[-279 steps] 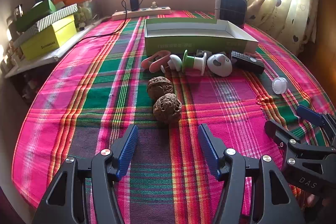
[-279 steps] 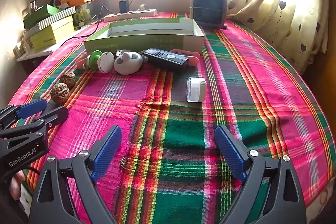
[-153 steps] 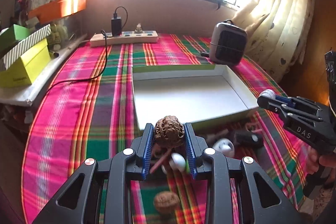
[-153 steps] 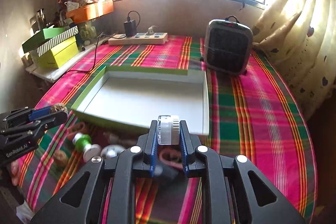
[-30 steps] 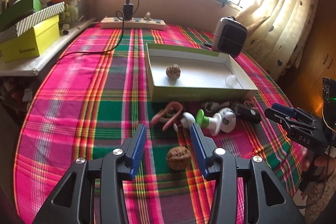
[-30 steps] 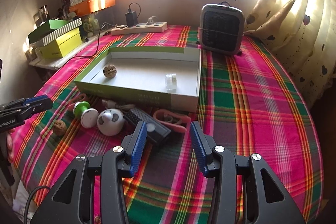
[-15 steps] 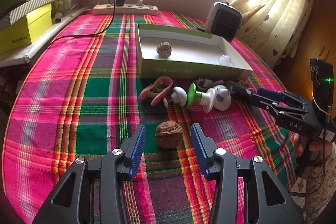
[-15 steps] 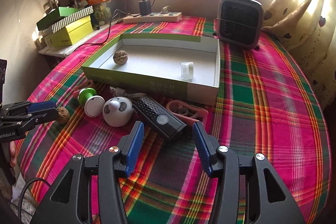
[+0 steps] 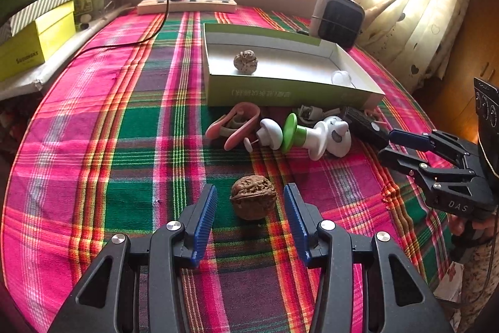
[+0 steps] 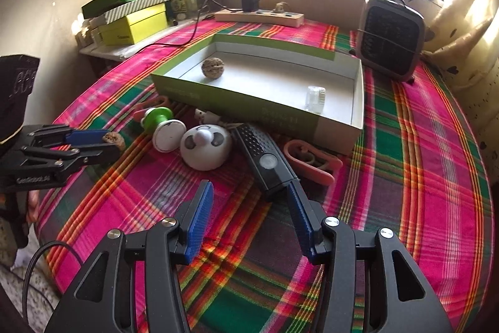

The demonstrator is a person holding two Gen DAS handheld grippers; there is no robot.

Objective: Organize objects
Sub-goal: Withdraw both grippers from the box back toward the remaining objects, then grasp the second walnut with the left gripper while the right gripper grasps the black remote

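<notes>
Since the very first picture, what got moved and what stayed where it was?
One walnut and the small clear jar were carried into the green box and let go. The left gripper has come back down around the other walnut, not yet squeezing it. The right gripper, empty, has moved up to the black remote. The remaining toys in front of the box stayed put.

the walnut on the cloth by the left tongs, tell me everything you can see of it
The walnut is brown, roundish and deeply wrinkled, with a hard, woody-looking shell and a ridge across its top. It looks whole and lies on the plaid tablecloth, outside the green box. It sits between the blue pads of the left tongs, which stand open with a gap on each side, so only the cloth touches it. The right wrist view shows it partly hidden behind those tongs.
</notes>
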